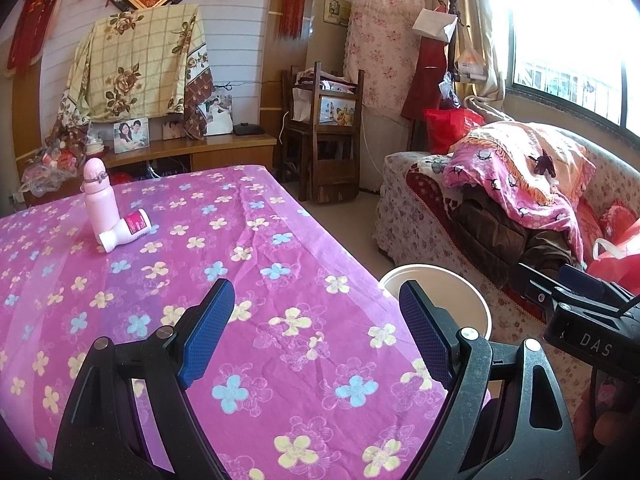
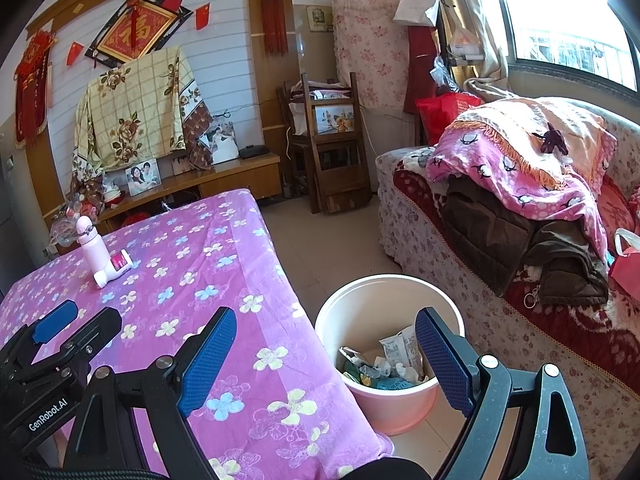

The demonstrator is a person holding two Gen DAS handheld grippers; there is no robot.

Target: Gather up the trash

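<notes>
Trash (image 2: 380,360) is seen in the bucket (image 2: 404,280) already. Nothing is held: each hand-held gripper, left (image 1: 316,330) and right (image 2: 326,362), is spread wide. Next, the small bottle (image 1: 126,232) on the desk (image 1: 280,280) must probably be reached.

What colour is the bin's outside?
Pale pink bin, white inside; clearest in the right wrist view.
</notes>
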